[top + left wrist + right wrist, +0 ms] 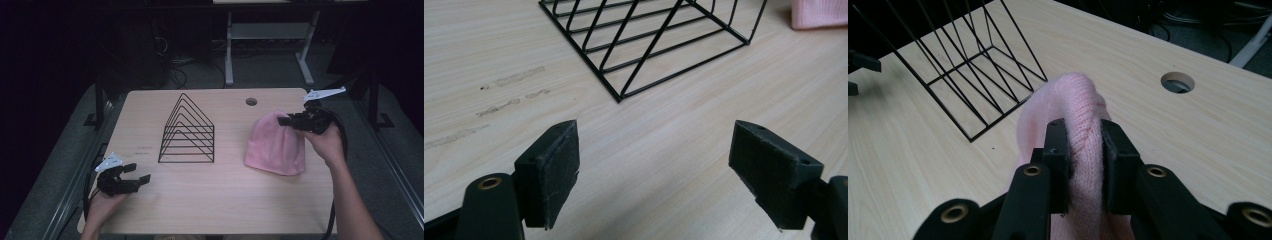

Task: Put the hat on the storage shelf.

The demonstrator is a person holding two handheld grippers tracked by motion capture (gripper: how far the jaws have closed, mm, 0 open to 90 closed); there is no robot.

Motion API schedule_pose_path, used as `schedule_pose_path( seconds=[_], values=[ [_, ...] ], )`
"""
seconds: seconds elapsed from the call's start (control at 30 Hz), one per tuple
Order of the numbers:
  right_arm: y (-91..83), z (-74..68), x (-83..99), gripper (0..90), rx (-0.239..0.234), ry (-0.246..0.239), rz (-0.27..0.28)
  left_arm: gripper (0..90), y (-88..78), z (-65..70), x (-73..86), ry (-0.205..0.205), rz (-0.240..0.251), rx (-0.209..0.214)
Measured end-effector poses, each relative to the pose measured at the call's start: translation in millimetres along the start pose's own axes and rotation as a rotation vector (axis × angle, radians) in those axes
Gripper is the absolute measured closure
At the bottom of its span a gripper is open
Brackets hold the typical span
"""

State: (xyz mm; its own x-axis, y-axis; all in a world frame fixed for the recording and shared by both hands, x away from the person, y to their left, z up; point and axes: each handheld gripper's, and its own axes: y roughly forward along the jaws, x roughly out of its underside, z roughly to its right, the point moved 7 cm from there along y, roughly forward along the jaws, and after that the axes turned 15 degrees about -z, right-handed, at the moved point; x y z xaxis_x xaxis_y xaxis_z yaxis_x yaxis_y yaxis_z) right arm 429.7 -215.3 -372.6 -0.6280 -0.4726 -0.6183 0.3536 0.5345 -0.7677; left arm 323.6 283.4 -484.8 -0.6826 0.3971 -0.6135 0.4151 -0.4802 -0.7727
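1. The right gripper [1083, 150] is clenched on the pink hat [276, 145] at its crown — a pinched fold, good for lifting it off the desk [210, 200].
2. The hat sits right of the wire rack [187, 131], hem touching wood.
3. The left gripper [134, 174] waits released, in front of the rack — ready to help.

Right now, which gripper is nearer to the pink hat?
Right. The right gripper is shut on a fold of the pink hat; the left gripper sits open, beyond the wire rack.
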Motion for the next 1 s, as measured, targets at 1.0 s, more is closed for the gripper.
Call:
schedule_pose_path(
  seconds=[1.0],
  values=[
    [-59.9,-23.6,-11.4,74.9,0.071,-0.07,0.04,19.8,-0.2,3.5,-16.0,0.063,0.006,0.055]
  ],
)
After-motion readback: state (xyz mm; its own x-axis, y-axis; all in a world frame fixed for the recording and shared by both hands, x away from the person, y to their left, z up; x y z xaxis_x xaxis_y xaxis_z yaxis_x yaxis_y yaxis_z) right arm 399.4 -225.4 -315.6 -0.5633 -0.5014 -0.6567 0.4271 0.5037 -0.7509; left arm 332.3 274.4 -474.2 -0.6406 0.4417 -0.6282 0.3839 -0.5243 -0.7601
